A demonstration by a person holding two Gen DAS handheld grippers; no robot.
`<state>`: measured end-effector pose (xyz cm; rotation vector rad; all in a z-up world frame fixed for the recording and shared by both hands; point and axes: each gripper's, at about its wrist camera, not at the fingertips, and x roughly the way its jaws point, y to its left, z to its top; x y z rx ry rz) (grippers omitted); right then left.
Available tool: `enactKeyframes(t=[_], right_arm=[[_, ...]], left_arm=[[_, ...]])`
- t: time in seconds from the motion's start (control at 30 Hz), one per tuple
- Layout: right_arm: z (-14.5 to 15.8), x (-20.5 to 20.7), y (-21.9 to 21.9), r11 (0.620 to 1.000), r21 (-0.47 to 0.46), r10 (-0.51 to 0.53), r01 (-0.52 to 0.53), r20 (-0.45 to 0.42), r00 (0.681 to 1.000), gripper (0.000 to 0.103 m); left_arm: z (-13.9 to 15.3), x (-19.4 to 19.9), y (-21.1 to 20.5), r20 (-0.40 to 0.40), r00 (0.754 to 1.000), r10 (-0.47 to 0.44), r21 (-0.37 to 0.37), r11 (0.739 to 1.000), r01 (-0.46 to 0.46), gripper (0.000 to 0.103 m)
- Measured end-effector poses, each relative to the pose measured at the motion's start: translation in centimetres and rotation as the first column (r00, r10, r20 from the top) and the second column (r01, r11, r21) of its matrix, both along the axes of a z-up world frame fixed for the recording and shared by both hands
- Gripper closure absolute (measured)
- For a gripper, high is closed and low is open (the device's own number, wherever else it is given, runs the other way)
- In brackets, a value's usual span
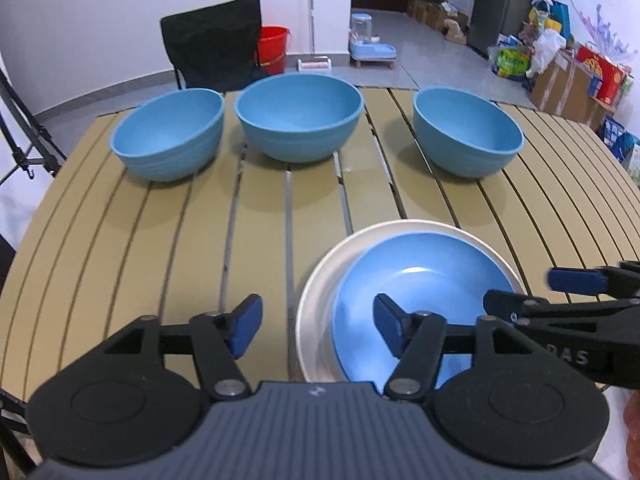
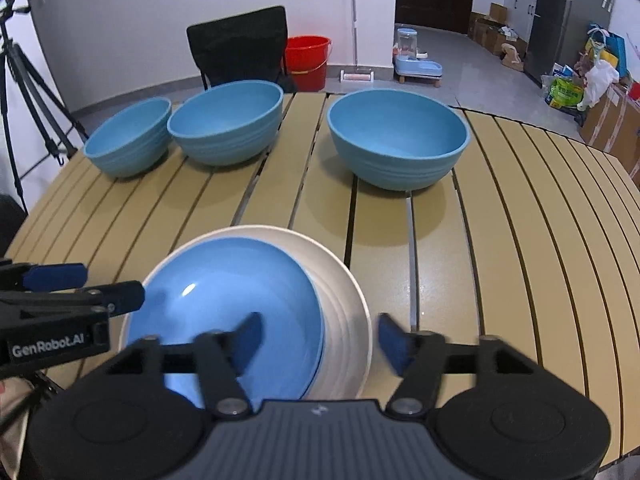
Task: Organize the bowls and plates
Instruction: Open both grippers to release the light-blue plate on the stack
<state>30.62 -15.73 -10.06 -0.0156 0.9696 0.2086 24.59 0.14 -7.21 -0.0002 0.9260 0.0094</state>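
Observation:
A blue plate [image 1: 416,300] lies off-centre on a larger white plate [image 1: 320,300] near the table's front edge; both also show in the right wrist view, the blue plate [image 2: 224,304] and the white plate [image 2: 344,312]. Three blue bowls stand in a row at the back: left [image 1: 168,136], middle [image 1: 300,116], right [image 1: 468,132]. My left gripper [image 1: 318,326] is open, straddling the plates' left rim. My right gripper [image 2: 318,340] is open, straddling their right rim. Both hold nothing.
The slatted tan table [image 1: 160,240] has gaps between slats. A black folding chair [image 1: 212,52] and a red bucket [image 1: 274,48] stand behind it. A tripod [image 2: 24,92] stands at the left. Boxes and bags [image 1: 568,68] line the right.

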Motion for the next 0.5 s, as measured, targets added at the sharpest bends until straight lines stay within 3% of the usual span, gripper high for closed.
enactKeyframes(t=[0.1, 0.2, 0.27, 0.5], right_arm=[[0.6, -0.4, -0.5, 1.000, 0.017, -0.018, 0.018, 0.006, 1.000, 0.013], [1.1, -0.8, -1.0, 0.999, 0.024, -0.035, 0.034, 0.006, 0.999, 0.008], [1.4, -1.0, -1.3, 0.999, 0.033, -0.043, 0.043, -0.001, 0.999, 0.000], [2.8, -2.5, -2.1, 0.997, 0.044, -0.067, 0.067, 0.015, 0.998, 0.000]], left_arm=[[0.8, -0.6, 0.5, 0.023, 1.000, 0.010, 0.001, 1.000, -0.010, 0.022], [1.5, -1.3, 0.7, 0.044, 0.999, 0.014, 0.002, 1.000, -0.014, 0.001], [2.0, -1.9, 0.8, 0.062, 0.998, 0.017, -0.004, 1.000, -0.017, 0.000], [3.6, -3.4, 0.9, 0.097, 0.995, 0.025, -0.003, 1.000, -0.025, 0.000]])
